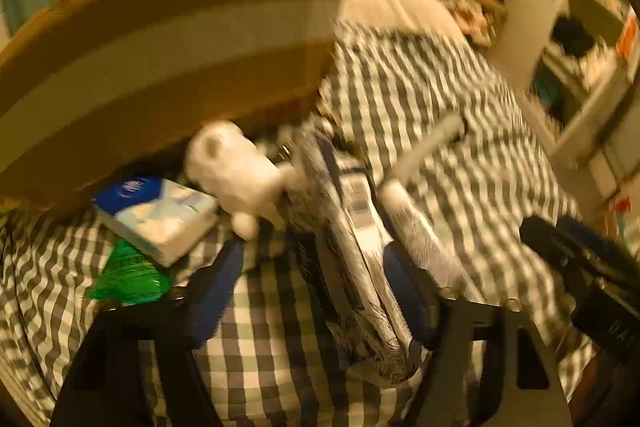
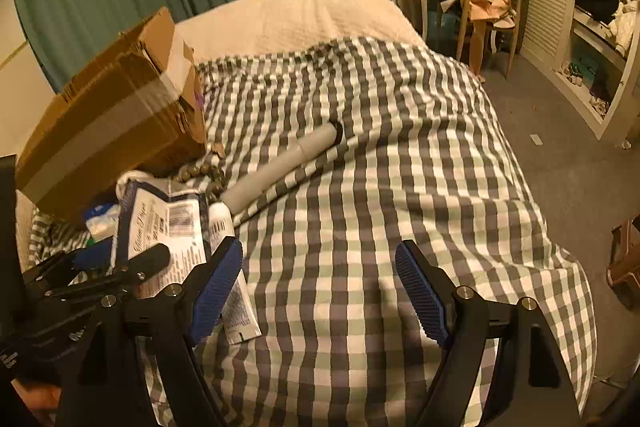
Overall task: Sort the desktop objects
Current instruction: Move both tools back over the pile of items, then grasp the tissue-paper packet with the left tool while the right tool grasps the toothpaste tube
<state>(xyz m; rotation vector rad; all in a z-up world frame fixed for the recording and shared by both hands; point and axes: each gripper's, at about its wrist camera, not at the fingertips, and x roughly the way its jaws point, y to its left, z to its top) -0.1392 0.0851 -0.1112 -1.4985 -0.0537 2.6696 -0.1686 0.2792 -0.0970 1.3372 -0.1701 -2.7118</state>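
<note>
Cardboard box (image 2: 108, 119), one grey tube (image 2: 280, 163), two claws open

Bed (image 2: 304, 15) under a grey-and-white checked cover (image 2: 380, 187). Resting on the cover: taped cardboard box (image 2: 116, 115), grey tube (image 2: 284, 163), string of brown beads (image 2: 204, 179), printed flat packet (image 2: 164, 227), white squeeze tube (image 2: 232, 263), tissue pack (image 1: 160, 215).
</note>
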